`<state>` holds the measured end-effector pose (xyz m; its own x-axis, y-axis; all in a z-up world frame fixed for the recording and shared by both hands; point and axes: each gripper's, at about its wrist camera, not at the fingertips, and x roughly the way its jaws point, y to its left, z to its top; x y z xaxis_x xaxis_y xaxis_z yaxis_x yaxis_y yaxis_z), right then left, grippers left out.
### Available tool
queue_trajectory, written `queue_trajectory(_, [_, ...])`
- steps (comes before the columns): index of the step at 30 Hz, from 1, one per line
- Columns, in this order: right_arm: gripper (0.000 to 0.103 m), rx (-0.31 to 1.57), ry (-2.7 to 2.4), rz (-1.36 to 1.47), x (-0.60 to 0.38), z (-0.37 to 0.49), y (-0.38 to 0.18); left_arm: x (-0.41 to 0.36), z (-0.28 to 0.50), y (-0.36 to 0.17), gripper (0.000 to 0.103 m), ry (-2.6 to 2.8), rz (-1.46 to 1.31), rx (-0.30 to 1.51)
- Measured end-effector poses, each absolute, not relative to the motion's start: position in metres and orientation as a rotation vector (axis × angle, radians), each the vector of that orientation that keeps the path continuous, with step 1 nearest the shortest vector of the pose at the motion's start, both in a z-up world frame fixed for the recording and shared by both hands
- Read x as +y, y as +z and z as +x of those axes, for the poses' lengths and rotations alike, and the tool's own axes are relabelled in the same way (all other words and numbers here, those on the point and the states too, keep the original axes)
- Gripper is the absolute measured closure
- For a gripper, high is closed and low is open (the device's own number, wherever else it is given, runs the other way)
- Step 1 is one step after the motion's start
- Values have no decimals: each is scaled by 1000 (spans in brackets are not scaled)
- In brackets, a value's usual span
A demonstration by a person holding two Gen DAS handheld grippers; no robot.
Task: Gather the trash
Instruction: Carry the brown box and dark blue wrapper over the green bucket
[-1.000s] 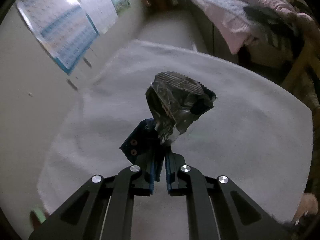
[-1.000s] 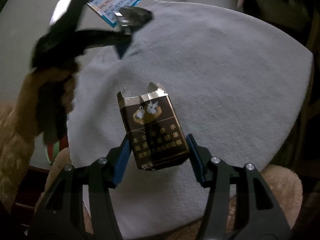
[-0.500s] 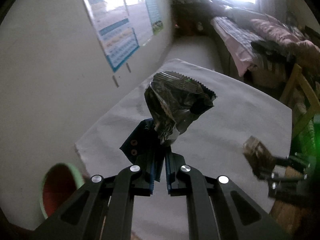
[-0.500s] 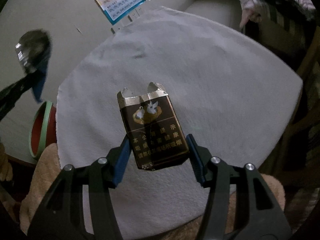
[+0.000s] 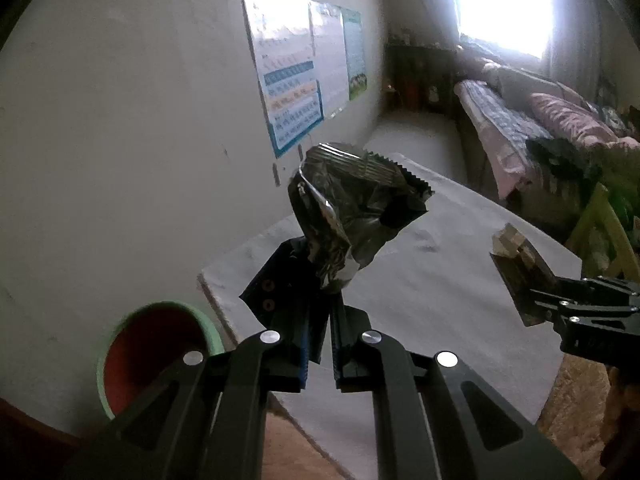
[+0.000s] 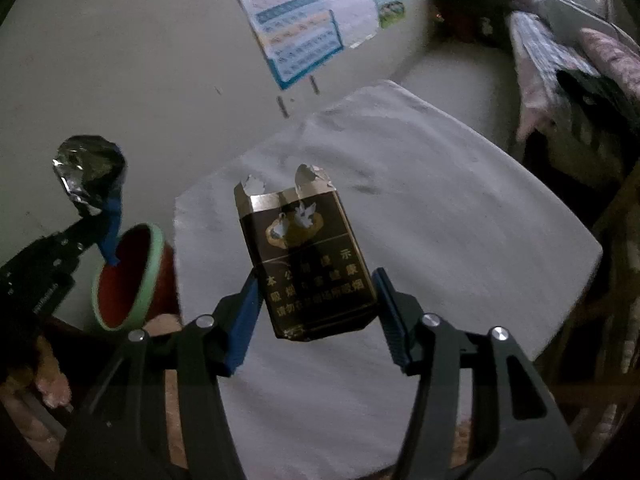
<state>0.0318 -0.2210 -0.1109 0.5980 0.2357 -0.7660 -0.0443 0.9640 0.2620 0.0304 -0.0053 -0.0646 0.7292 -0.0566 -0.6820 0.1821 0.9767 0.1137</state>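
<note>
Left claw [image 5: 322, 300], clenched on a crumpled wrapper [image 5: 352, 208], should release only above the bin [image 5: 156, 356] at seven o'clock; right claw [image 6: 316, 300] gripped a cigarette pack [image 6: 308, 256]

A white cloth [image 5: 452, 292] covered the table, one corner lying close to the pale wall [image 5: 120, 140]. Charts [image 5: 296, 64] with blue borders hung on that wall. A bed [image 5: 540, 120] heaped with pink and patterned bedding stood at the right, under a bright window [image 5: 506, 0]. A yellow-green chair frame [image 5: 600, 232] showed beyond the table's far edge.
</note>
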Motion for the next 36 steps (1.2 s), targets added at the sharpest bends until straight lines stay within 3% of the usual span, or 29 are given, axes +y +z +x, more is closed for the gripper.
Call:
queue_trajectory(13, [49,934,284,109,-140,48,-102,59,32,-75,97,-22,67,761])
queue_trajectory(26, [49,987,453,15,-42,68,-109,168,28,-116,97,207,-47,857])
queue_trajectory(36, [49,1024,578,-76,36,89,-116,211,34,-142,97,285,-124,911])
